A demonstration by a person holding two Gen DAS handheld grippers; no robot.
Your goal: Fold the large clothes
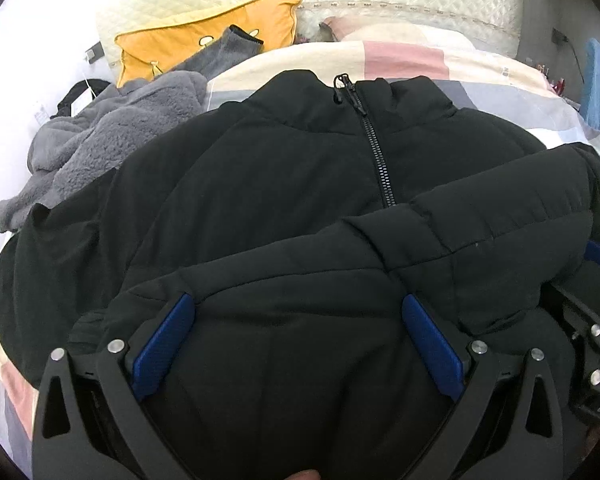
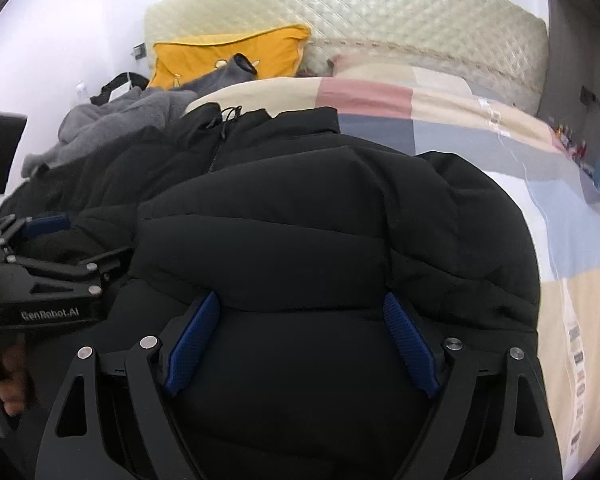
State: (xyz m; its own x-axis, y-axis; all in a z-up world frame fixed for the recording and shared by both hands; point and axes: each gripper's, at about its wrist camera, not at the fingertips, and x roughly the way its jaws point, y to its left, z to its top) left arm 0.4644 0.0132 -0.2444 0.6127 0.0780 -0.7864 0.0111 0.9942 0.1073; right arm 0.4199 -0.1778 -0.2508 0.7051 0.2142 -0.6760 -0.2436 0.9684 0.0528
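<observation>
Patchwork pastel bedding (image 1: 400, 60) covers the bed where a black padded zip-front jacket (image 1: 300, 160) lies spread, a grey fleece garment (image 1: 112, 136) and yellow cushion (image 1: 204, 32) beyond it. Left gripper (image 1: 298, 312) and right gripper (image 2: 300, 312) both gape wide, blue pads resting on the jacket's near folded part.

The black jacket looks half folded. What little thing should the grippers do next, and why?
Probably close both grippers on the fabric between their fingers. The left gripper and right gripper are both open, low over the jacket, with puffy cloth bulging between the blue pads. A sleeve already lies across the front, so a firm hold would let the bottom fold up toward the collar.
</observation>
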